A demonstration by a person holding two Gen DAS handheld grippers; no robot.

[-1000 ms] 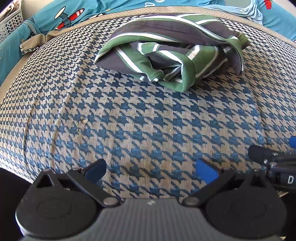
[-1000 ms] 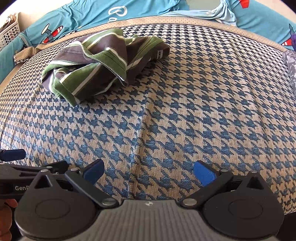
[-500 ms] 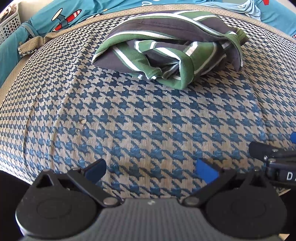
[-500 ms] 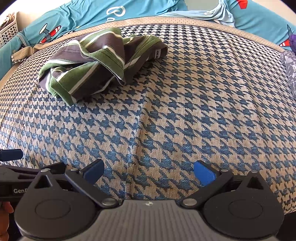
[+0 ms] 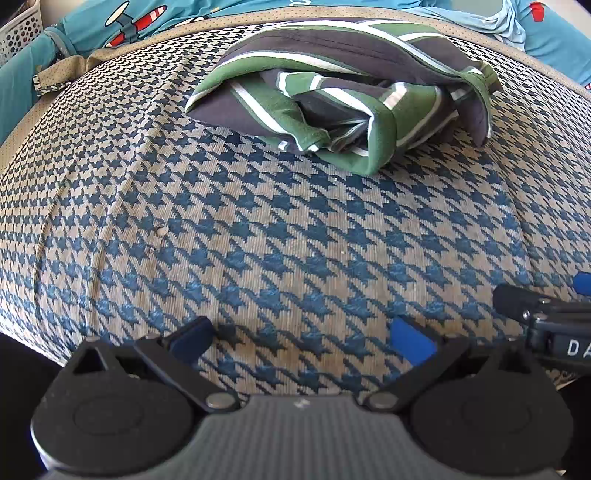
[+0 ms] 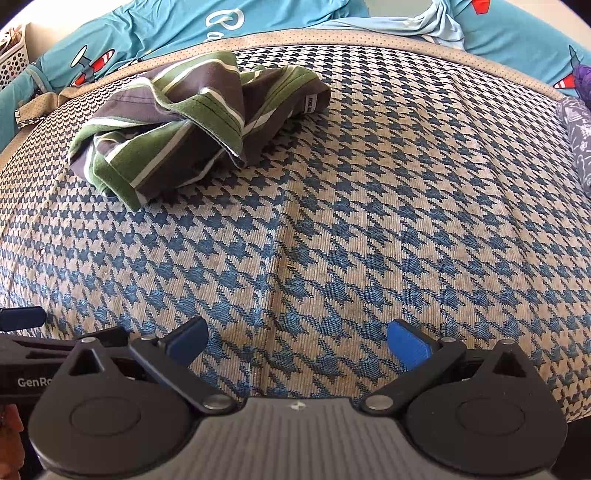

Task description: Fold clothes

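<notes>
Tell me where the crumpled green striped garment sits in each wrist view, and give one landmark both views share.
Left wrist view: green striped garment lies upper centre, straight ahead of the open left gripper.
Right wrist view: the same garment lies upper left, well off to the left of the open right gripper.
Shared landmark: the teal sheet with a red-and-white airplane print, behind the houndstooth cushion's far edge, upper left in both.

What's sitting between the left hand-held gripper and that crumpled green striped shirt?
Nothing: in the left wrist view, only bare houndstooth cover stretches from the left hand-held gripper to the striped shirt.
</notes>
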